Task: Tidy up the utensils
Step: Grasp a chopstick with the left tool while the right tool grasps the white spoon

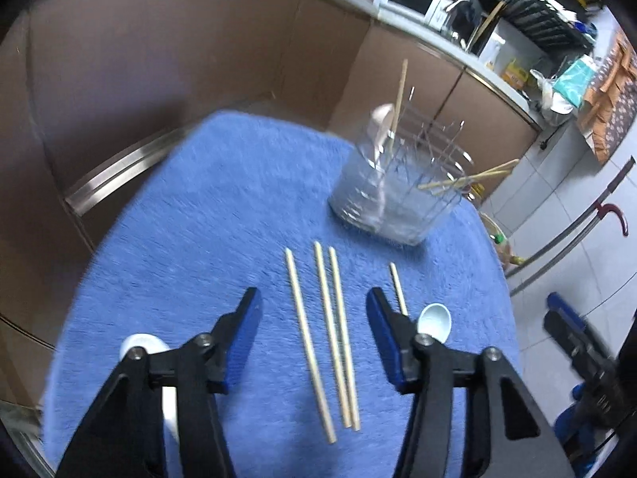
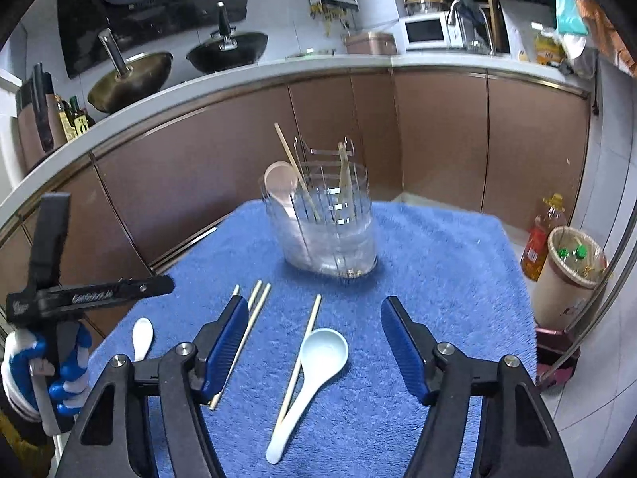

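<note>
A clear utensil holder [image 1: 392, 195] [image 2: 324, 223] stands at the far side of the blue towel [image 1: 223, 215] [image 2: 438, 279]; it holds a pinkish spoon [image 2: 280, 187] and chopsticks [image 2: 296, 169]. Three loose chopsticks [image 1: 328, 334] lie between the fingers of my open, empty left gripper [image 1: 314, 306]. A fourth chopstick [image 1: 398, 288] [image 2: 300, 358] lies beside a pale blue spoon [image 1: 434, 320] [image 2: 314, 374]. A white spoon [image 1: 143, 344] [image 2: 142, 336] lies at the left. My right gripper [image 2: 312, 314] is open and empty above the pale blue spoon.
Brown kitchen cabinets [image 2: 438, 131] run behind the table. An oil bottle [image 2: 541, 239] and a bin [image 2: 573, 275] stand on the floor to the right. Woks [image 2: 131, 79] and a microwave [image 2: 426, 32] sit on the counter.
</note>
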Available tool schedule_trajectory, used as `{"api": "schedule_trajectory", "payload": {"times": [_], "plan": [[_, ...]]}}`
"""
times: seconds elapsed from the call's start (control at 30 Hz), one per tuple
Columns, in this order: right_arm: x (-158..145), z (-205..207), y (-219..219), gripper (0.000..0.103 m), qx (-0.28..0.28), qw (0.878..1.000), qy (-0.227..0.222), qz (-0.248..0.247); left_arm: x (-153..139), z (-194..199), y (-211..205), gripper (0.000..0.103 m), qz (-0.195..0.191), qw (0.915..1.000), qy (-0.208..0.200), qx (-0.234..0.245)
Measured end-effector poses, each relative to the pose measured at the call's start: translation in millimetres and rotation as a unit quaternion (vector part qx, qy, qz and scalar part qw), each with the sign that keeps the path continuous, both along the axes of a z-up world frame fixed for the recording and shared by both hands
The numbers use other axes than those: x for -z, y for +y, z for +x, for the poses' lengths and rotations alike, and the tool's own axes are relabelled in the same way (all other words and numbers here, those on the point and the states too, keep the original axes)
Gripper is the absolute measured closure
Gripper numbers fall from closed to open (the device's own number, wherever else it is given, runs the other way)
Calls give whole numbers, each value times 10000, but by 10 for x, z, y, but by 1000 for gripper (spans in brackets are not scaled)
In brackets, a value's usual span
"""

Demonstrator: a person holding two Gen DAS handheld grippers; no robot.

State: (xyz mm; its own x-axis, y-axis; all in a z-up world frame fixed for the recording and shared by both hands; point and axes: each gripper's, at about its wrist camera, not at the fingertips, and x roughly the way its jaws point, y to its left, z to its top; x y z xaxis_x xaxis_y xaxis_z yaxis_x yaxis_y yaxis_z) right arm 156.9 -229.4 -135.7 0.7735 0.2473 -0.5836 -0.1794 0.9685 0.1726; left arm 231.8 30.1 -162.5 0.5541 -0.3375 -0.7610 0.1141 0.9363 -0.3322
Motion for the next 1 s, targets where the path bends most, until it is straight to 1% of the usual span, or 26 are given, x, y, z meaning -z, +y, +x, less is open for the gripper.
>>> {"api": "schedule_trajectory", "payload": {"times": [0.1,0.2,0.23,0.37,0.5,0.77,0.83,0.87,0.93,1.0], "plan": [[107,110,-20,42,-68,9997,234,3,124,261,-86,68,-165,9991,373,95],[218,225,-39,47,-175,9987,484,12,255,490,-196,73,-221,9970,710,199],[260,268,-50,48,-222,9981,575,27,302,557,-226,76,-192,9963,809,205],[412,405,-106,54,-401,9954,860,150,479,770,-337,81,-22,9938,1094,216],[541,526,-137,55,-542,9926,1068,200,605,922,-395,83,131,9918,1252,202],[678,690,-198,55,-739,9889,1272,230,808,1145,-508,88,441,9864,1563,269],[724,741,-201,55,-836,9866,1380,243,820,1170,-551,89,570,9858,1553,292],[747,771,-198,57,-901,9851,1446,245,821,1175,-571,90,630,9852,1560,319],[790,819,-211,59,-998,9824,1553,278,824,1189,-597,94,754,9838,1592,322],[838,884,-237,62,-1122,9786,1681,380,835,1211,-586,97,749,9831,1652,261]]}}
